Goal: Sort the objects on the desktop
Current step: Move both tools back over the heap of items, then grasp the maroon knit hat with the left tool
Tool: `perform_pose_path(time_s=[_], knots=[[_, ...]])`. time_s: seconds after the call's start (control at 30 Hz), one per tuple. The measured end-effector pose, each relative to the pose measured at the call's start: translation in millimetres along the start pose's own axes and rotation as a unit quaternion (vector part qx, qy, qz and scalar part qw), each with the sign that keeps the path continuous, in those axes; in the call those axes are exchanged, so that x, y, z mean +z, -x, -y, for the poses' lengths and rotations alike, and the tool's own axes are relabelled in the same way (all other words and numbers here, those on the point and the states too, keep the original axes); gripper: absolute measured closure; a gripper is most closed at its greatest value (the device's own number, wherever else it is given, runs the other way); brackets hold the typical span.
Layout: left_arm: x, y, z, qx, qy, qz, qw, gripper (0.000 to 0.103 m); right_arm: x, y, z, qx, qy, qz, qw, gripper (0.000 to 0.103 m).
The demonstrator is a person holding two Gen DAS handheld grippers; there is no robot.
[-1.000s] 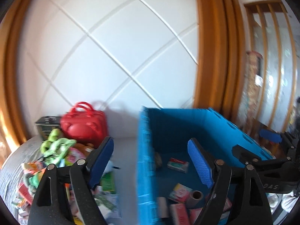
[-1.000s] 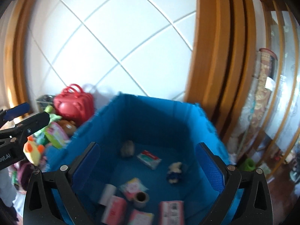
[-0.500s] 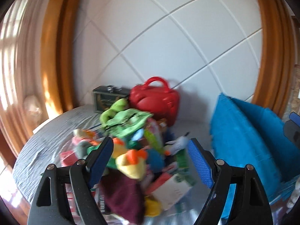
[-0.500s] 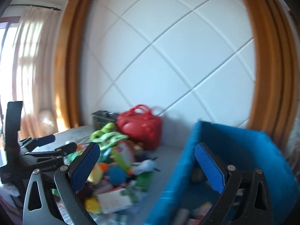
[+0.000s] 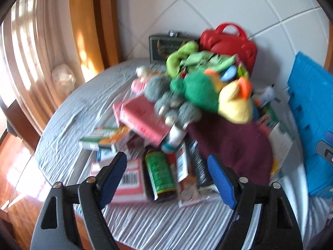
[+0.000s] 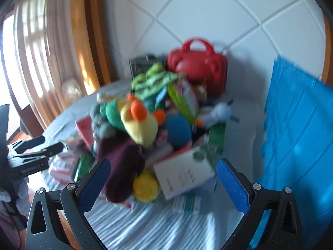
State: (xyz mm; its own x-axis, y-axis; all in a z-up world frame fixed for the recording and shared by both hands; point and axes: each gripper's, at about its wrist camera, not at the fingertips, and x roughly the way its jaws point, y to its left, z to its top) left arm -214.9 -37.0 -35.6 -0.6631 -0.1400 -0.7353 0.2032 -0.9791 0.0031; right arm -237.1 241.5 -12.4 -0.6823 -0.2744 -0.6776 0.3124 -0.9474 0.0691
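A pile of mixed objects covers the round table (image 5: 68, 112): plush toys such as a yellow one (image 5: 235, 104) (image 6: 141, 125), a maroon cloth (image 5: 231, 143) (image 6: 122, 166), a pink box (image 5: 143, 118), a brown bottle with a green label (image 5: 160, 175) and a white box (image 6: 183, 175). A blue bin (image 5: 312, 112) (image 6: 297, 137) stands at the right. My left gripper (image 5: 167, 177) is open and empty above the pile's near edge. My right gripper (image 6: 162, 179) is open and empty over the maroon cloth and white box. The left gripper also shows in the right wrist view (image 6: 39, 145).
A red handbag (image 5: 229, 43) (image 6: 197, 66) and a dark tin box (image 5: 166, 48) stand against the white quilted wall behind the pile. A curtain and wooden frame are at the left. The table edge (image 5: 145, 243) is close below my grippers.
Both grippers have swung left, away from the blue bin's inside, and now face down on the pile. Both stayed open and empty.
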Motion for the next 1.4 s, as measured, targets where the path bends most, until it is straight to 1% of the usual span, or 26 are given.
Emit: perform_pose_path(time_s=[0.03, 0.13, 0.2, 0.23, 0.3, 0.37, 0.4, 0.43, 0.5, 0.57, 0.63, 0.73, 0.8, 0.87, 0.97, 1.0, 1.07, 1.1, 1.13, 1.27, 1.4], knots=[[-8.4, -8.7, -1.6, -0.001, 0.001, -0.016, 0.9999, 0.03, -10.4, -10.9, 2.3, -0.005, -0.004, -0.017, 1.0, 0.0], [-28.8, -26.7, 2.7, -0.005, -0.004, -0.048, 0.9988, 0.03, -37.6, -42.9, 10.3, -0.022, -0.014, -0.065, 0.998, 0.0], [-40.3, -38.0, 8.2, -0.012, -0.006, -0.07, 0.9975, 0.031, -49.9, -52.4, 14.5, -0.027, -0.021, -0.087, 0.996, 0.0], [-45.6, -44.1, 10.7, -0.022, -0.003, -0.082, 0.9964, 0.035, -56.2, -57.6, 16.6, -0.03, -0.023, -0.099, 0.994, 0.0], [-54.3, -55.6, 16.1, -0.032, -0.002, -0.104, 0.9941, 0.04, -65.2, -64.4, 19.1, -0.035, -0.022, -0.113, 0.993, 0.0], [-62.2, -63.6, 21.9, -0.038, -0.004, -0.12, 0.9921, 0.04, -68.8, -65.2, 19.6, -0.04, -0.02, -0.118, 0.992, 0.0], [-65.0, -65.7, 25.5, -0.041, -0.007, -0.124, 0.9914, 0.04, -71.0, -66.6, 20.9, -0.043, -0.02, -0.12, 0.992, 0.003], [-66.6, -65.1, 31.0, -0.048, -0.012, -0.124, 0.991, 0.04, -72.0, -67.2, 21.7, -0.046, -0.019, -0.121, 0.991, 0.005], [-66.0, -56.5, 44.0, -0.065, -0.028, -0.112, 0.9912, 0.04, -72.8, -66.3, 24.7, -0.05, -0.018, -0.12, 0.991, 0.015], [-62.0, -43.7, 62.9, -0.082, -0.056, -0.092, 0.9909, 0.04, -72.2, -65.0, 28.2, -0.056, -0.019, -0.121, 0.991, 0.015], [-58.0, -31.0, 82.9, -0.103, -0.081, -0.074, 0.9886, 0.04, -73.8, -64.3, 33.0, -0.061, -0.023, -0.123, 0.99, 0.015], [-51.5, -13.4, 114.6, -0.134, -0.116, -0.049, 0.9829, 0.04, -79.2, -63.7, 40.7, -0.063, -0.03, -0.129, 0.989, 0.015], [-43.1, -9.4, 133.6, -0.152, -0.127, -0.044, 0.9793, 0.04, -83.0, -64.1, 44.0, -0.061, -0.032, -0.133, 0.989, 0.016], [-31.8, -13.2, 151.7, -0.153, -0.13, -0.044, 0.9785, 0.04, -87.3, -63.5, 46.4, -0.056, -0.035, -0.135, 0.989, 0.016], [-19.3, -29.7, 171.8, -0.139, -0.123, -0.059, 0.9808, 0.04, -91.0, -63.6, 45.1, -0.052, -0.036, -0.135, 0.989, 0.016], [-17.1, -39.2, 174.2, -0.133, -0.119, -0.068, 0.9816, 0.04, -90.8, -64.4, 44.6, -0.052, -0.035, -0.134, 0.989, 0.016], [-14.0, -53.2, 175.1, -0.121, -0.109, -0.083, 0.9832, 0.045, -91.3, -64.3, 44.9, -0.05, -0.039, -0.132, 0.989, 0.016], [-12.8, -55.2, 170.4, -0.122, -0.102, -0.081, 0.9839, 0.047, -91.1, -64.0, 44.9, -0.047, -0.041, -0.132, 0.989, 0.016], [-11.6, -54.3, 163.9, -0.124, -0.098, -0.078, 0.9844, 0.049, -90.7, -63.6, 44.6, -0.044, -0.043, -0.132, 0.989, 0.016], [-10.1, -38.9, 132.0, -0.13, -0.096, -0.067, 0.9847, 0.05, -84.6, -60.0, 42.7, -0.035, -0.044, -0.121, 0.991, 0.016], [-11.1, -28.5, 99.6, -0.114, -0.085, -0.057, 0.9882, 0.048, -75.1, -59.1, 42.1, -0.022, -0.056, -0.114, 0.992, 0.016]])
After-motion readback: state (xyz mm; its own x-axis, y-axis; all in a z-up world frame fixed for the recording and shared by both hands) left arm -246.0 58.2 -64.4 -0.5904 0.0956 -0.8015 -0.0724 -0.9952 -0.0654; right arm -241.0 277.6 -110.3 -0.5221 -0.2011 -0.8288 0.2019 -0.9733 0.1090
